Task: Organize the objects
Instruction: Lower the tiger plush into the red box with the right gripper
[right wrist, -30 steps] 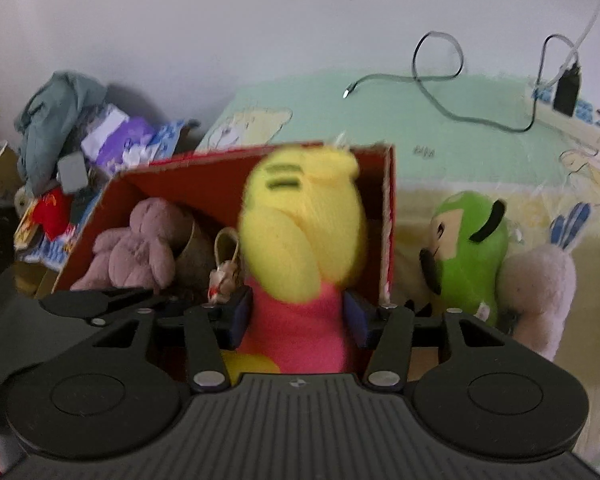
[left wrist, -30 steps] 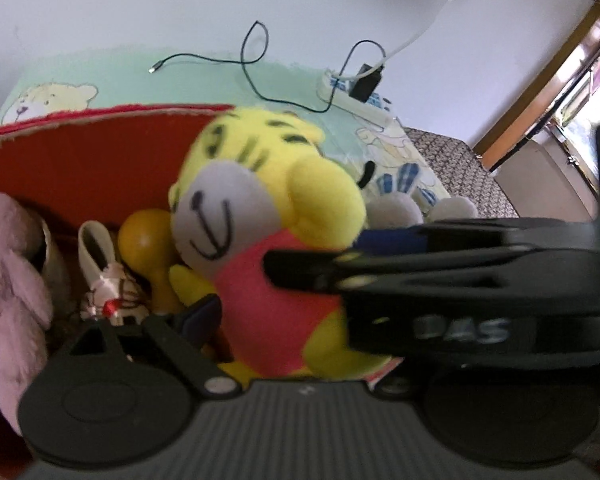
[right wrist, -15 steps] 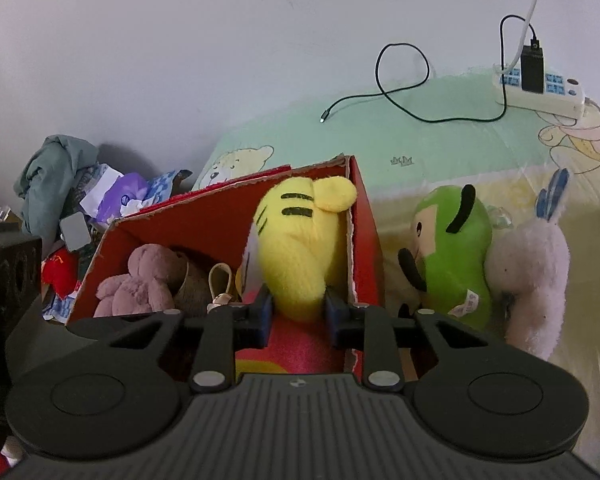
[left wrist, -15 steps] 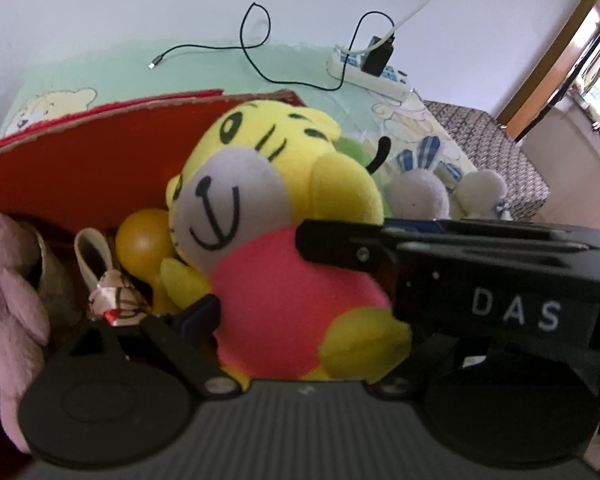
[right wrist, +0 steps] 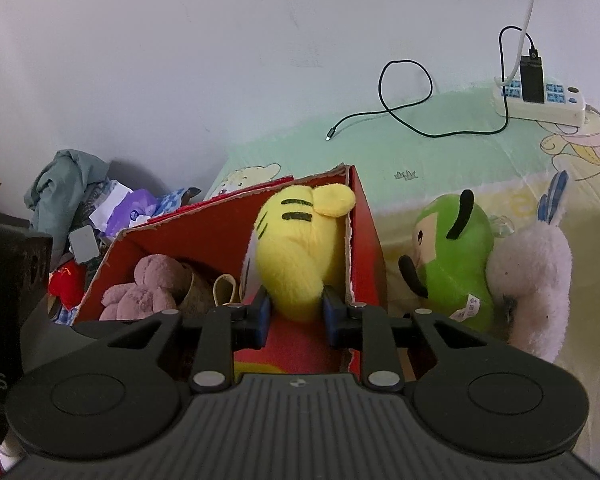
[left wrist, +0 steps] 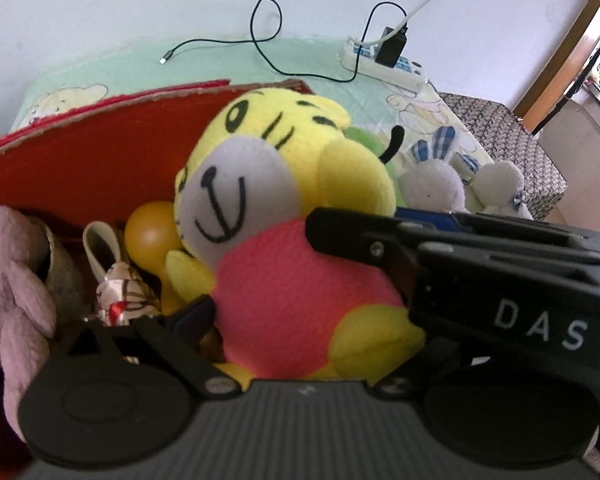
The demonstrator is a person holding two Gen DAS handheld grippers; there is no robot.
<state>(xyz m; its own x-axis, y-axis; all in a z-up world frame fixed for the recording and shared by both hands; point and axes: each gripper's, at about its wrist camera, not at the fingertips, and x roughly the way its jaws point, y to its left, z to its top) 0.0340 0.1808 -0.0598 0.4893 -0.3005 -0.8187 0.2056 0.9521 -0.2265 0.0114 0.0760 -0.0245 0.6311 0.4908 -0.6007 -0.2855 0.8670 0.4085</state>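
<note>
Jaws of left gripper (left wrist: 300, 316) are spread and have just been opening, tiger plush (left wrist: 284, 240) between them, pads clear. Right gripper (right wrist: 294, 314) jaws are clamped on the tiger's neck from behind; plush stands upright in the red box (right wrist: 364, 216), right corner. Right hand carries it.

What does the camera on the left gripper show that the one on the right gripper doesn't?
Only the left wrist view shows the yellow tiger toy's face, a yellow ball beside it in the box, and the right gripper reaching in from the side.

Only the right wrist view shows the tiger's back, the right gripper's pads pinching it, and a pile of clothes and packets left of the box.

Both show the red box, the pink plush inside it, the green plush, the white rabbit plush and the power strip.
</note>
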